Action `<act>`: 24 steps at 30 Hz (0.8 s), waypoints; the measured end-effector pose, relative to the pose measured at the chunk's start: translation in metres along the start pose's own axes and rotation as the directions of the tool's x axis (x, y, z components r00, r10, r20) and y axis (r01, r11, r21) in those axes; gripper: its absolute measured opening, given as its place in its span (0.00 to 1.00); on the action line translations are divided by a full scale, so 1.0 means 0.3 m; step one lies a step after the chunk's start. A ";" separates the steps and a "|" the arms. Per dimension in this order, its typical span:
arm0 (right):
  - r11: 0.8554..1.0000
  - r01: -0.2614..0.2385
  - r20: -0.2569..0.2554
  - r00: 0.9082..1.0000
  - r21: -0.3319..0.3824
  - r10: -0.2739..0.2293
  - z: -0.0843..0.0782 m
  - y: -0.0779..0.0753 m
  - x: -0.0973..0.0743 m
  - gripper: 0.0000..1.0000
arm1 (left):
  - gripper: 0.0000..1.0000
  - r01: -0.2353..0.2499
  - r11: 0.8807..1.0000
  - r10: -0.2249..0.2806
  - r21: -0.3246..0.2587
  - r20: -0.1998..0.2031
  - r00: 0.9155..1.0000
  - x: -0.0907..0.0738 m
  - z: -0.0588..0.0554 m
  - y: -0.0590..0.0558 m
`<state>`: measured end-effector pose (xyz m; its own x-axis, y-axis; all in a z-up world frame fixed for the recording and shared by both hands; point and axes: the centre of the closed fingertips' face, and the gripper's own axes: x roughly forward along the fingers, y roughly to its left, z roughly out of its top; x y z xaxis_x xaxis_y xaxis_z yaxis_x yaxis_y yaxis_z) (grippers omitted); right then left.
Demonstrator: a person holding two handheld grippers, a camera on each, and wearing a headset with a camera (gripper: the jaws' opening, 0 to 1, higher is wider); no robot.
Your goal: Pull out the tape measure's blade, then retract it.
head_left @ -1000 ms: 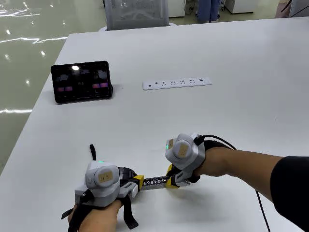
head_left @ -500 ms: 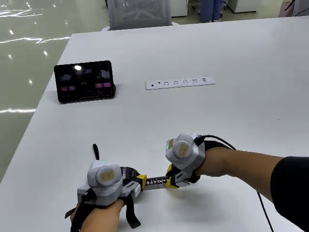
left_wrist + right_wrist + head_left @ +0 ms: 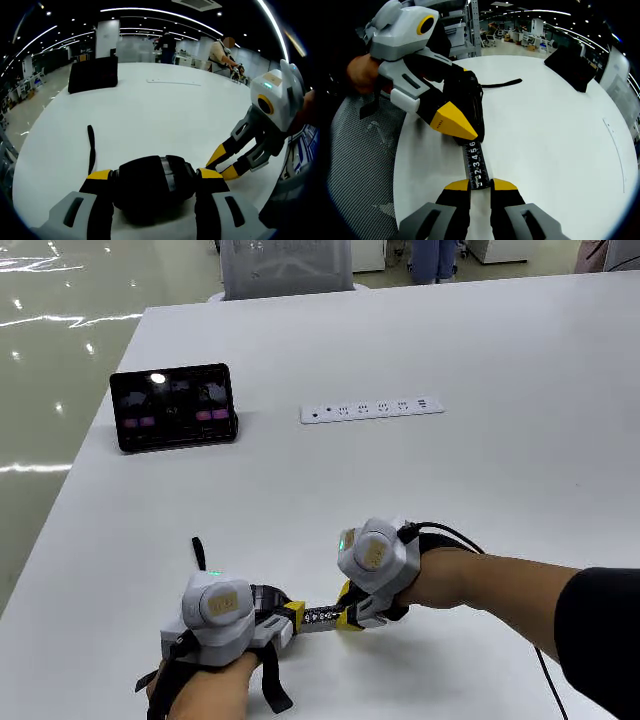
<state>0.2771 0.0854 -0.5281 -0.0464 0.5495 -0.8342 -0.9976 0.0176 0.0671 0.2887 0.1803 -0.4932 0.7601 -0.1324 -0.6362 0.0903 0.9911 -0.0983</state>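
The black tape measure [image 3: 152, 185] lies on the white table [image 3: 480, 480], and my left gripper [image 3: 155, 176] is shut on its case, a yellow fingertip on each side. In the head view the left gripper [image 3: 283, 616] is at the near edge, with the case's black strap [image 3: 197, 552] trailing behind it. A short length of numbered blade [image 3: 475, 165] runs out of the case [image 3: 469, 102]. My right gripper [image 3: 480, 184] is shut on the blade's end. In the head view the right gripper [image 3: 345, 618] is close to the right of the left one, with the blade [image 3: 318, 617] between them.
A dark tablet [image 3: 172, 405] stands propped at the far left. A white power strip [image 3: 372, 408] lies in the middle of the table. A chair [image 3: 285, 265] stands beyond the far edge. A black cable [image 3: 535, 655] trails by the right arm.
The right gripper has moved slightly left toward the left gripper, so a little less blade shows between them. The head camera has shifted a little.
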 end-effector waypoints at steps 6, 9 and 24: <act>1.000 0.003 0.007 1.000 0.002 -0.003 0.011 0.005 0.009 0.11 | 0.61 0.004 1.000 -0.004 0.001 0.001 1.000 -0.001 0.000 0.000; 1.000 0.010 0.023 1.000 0.000 -0.010 0.019 0.004 0.014 0.11 | 0.61 0.005 1.000 -0.005 0.000 0.001 1.000 -0.001 -0.001 -0.001; 1.000 0.007 0.044 0.999 0.003 -0.007 0.040 0.012 0.028 0.11 | 0.61 0.008 1.000 -0.008 -0.001 -0.002 1.000 0.002 0.001 -0.004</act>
<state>0.2737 0.1000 -0.5282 -0.0368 0.5860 -0.8095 -0.9977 0.0244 0.0630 0.2892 0.1790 -0.4931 0.7582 -0.1407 -0.6367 0.0959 0.9899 -0.1045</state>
